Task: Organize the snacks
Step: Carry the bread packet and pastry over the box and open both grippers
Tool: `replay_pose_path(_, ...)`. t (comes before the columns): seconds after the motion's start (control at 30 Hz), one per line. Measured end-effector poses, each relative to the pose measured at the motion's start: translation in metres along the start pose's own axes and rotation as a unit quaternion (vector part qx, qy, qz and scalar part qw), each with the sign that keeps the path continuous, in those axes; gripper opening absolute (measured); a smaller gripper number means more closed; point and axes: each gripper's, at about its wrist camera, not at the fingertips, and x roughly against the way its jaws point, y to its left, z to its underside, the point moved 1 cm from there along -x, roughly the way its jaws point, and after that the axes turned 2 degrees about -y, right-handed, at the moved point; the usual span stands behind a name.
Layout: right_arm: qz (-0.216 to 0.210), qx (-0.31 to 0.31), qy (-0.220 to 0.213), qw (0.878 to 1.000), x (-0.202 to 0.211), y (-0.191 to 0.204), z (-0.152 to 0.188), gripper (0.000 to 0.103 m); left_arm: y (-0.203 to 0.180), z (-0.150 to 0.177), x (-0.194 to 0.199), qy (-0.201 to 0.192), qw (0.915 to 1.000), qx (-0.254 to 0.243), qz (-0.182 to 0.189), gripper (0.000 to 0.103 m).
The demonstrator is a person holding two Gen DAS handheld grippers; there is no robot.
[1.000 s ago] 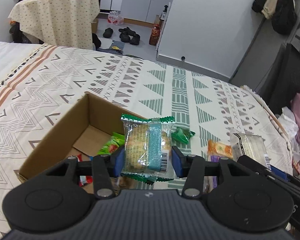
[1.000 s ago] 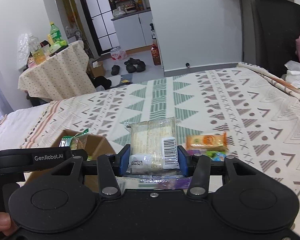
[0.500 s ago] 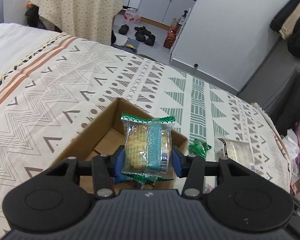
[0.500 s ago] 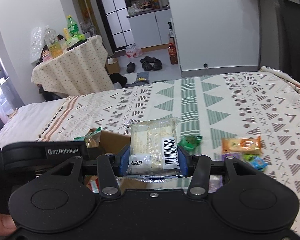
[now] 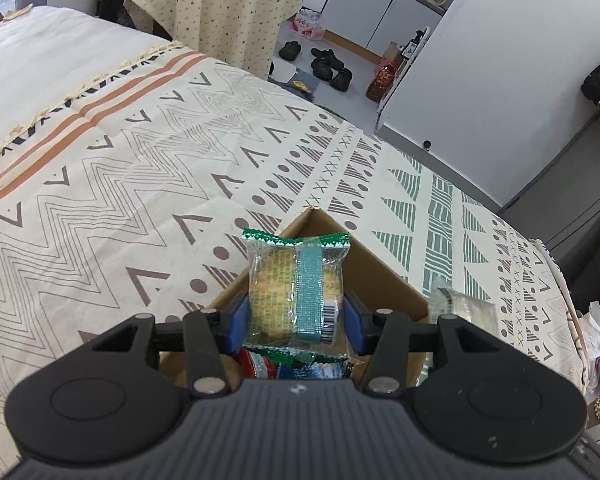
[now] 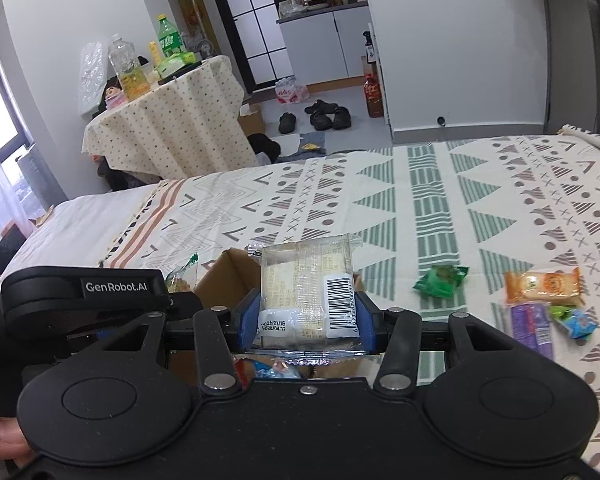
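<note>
My left gripper [image 5: 295, 316] is shut on a green-edged clear cake packet [image 5: 296, 284] and holds it upright over the open cardboard box [image 5: 380, 276]. Several snack packets lie inside the box under it. My right gripper [image 6: 307, 316] is shut on a clear pale wafer packet [image 6: 306, 284] with a barcode, over the same box [image 6: 230, 270]. The left gripper's body [image 6: 84, 292] shows at the left of the right wrist view. The wafer packet also shows at the right of the left wrist view [image 5: 466, 306].
The box stands on a bed with a patterned cover [image 5: 140, 184]. Loose snacks lie on the cover to the right: a green candy [image 6: 440, 278], an orange bar [image 6: 544, 286], a purple packet [image 6: 530, 326], a blue candy [image 6: 578, 322]. A cloth-covered table [image 6: 172, 124] stands beyond the bed.
Both grippers have moved left with their packets, from beside the box to over it. The loose snacks have shifted right in the right wrist view.
</note>
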Motion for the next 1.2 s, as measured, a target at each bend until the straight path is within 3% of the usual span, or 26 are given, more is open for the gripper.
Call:
replay_pose_path(0.47,-0.011,-0.011,0.017,1.0,-0.019,0.002,-0.003,0.049,0.002,0.001,-0.01,0.012,0.9997,0.008,-0.021,0.065)
replay_pose_path(0.6,0.0,-0.009,0.012,1.0,-0.014,-0.003,-0.004,0.064,-0.002,0.003,-0.011,0.012,0.9994,0.004,-0.032,0.076)
replay_pose_path(0.77,0.019,-0.019,0.014,1.0,-0.002,-0.023,-0.002,0.066,-0.011,0.009,-0.012,0.016,0.9994,-0.009,-0.031,0.087)
replay_pose_path(1.07,0.058,-0.034,0.022,0.997,0.024,-0.064,0.009,0.066,-0.045,0.026,-0.007,0.02,0.9983,-0.053,-0.013,0.089)
replay_pose_path(1.2,0.07,-0.037,0.017,0.997,0.038,-0.079,0.012,0.073,-0.059,0.033,-0.001,0.009,0.9972,-0.074,-0.003,0.09)
